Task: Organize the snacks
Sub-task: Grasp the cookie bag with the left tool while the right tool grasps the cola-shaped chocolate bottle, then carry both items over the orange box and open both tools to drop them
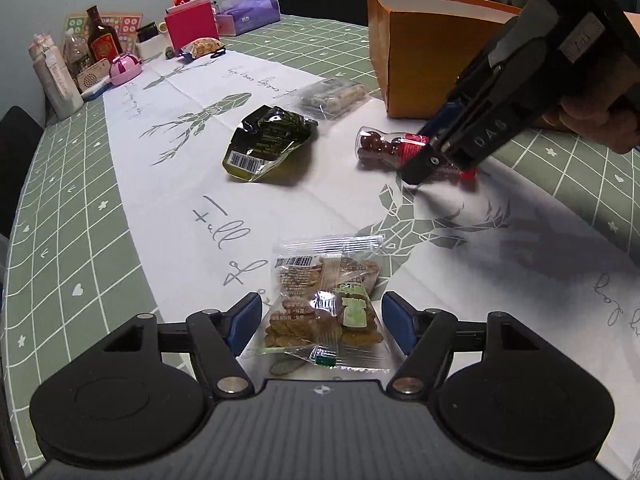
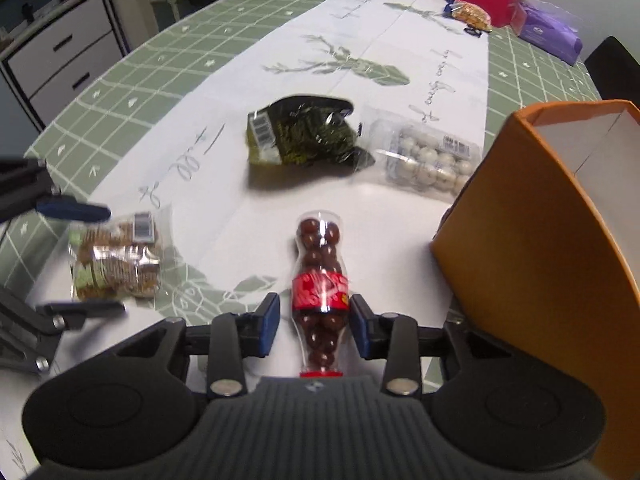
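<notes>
A clear packet of brown biscuits (image 1: 324, 300) (image 2: 116, 260) lies flat on the white runner between the fingers of my left gripper (image 1: 320, 320) (image 2: 80, 260). The jaws stand open and both pads are clear of the wrapper. A small clear bottle of chocolate balls with a red label (image 2: 318, 256) (image 1: 380, 146) lies on its side. My right gripper (image 2: 316, 322) (image 1: 440, 164) straddles it at the label, with a slim gap at the left pad, so it is open. An open orange box (image 2: 520, 240) (image 1: 432, 64) stands just right of the bottle.
A dark green snack bag (image 1: 268, 140) (image 2: 304, 132) and a clear tub of white balls (image 1: 334, 98) (image 2: 428, 160) lie mid-table. A pink box (image 1: 190, 26), a brown bottle (image 1: 102, 38) and a purple pack (image 1: 248, 14) crowd the far end. A drawer cabinet (image 2: 60, 60) stands beyond the table edge.
</notes>
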Motion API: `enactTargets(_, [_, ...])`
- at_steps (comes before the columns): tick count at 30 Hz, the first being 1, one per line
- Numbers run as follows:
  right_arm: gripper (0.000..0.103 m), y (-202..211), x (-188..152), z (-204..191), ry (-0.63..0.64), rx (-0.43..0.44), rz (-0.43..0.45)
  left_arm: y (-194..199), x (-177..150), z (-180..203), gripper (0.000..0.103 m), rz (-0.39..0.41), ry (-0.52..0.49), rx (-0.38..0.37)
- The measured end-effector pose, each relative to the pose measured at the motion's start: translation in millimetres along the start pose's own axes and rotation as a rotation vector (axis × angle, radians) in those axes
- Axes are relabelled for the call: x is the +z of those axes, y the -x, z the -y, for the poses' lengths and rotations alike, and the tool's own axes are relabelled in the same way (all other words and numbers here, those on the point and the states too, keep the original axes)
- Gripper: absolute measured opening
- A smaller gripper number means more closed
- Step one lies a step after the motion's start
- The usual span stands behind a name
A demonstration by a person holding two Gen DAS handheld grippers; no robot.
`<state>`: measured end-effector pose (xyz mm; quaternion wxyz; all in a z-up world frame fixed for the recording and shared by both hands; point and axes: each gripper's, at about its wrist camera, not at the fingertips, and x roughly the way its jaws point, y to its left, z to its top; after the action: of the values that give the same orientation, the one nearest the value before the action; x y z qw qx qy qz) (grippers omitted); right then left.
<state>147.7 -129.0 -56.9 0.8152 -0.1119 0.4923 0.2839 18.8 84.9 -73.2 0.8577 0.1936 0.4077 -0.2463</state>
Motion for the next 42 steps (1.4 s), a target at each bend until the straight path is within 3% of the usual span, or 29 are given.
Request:
enactTargets(9, [0.036,-8.7,-0.2,-1.3,0.016,-0.006,0.016,-2.6,-0.9,-1.9,0.074,-0.004,0.041,-0.05])
enactTargets(11, [0.03,-7.5,-0.2,-0.6,0.022,-0.005,0.015,-1.6,-0.8,-1.1,0.073,-0.001,0.041,-0.047])
enactTargets(19, [0.029,1.8,-0.5,1.5,0.022,0.006,0.009,7.5,8.1,-5.8,0.064,0.025,0.071,-0.048])
enactTargets(29, [0.029,21.8,0.2,7.5,0.001,0.019,0.039,9.9,12.8,1.8,0.058,0.008,0.034,-0.041])
enactTargets(42, [0.029,82.1,11.5,30.9,-0.055,0.048,0.164,43.1,64.5,-3.8,0.058,0.111,0.081,0.009])
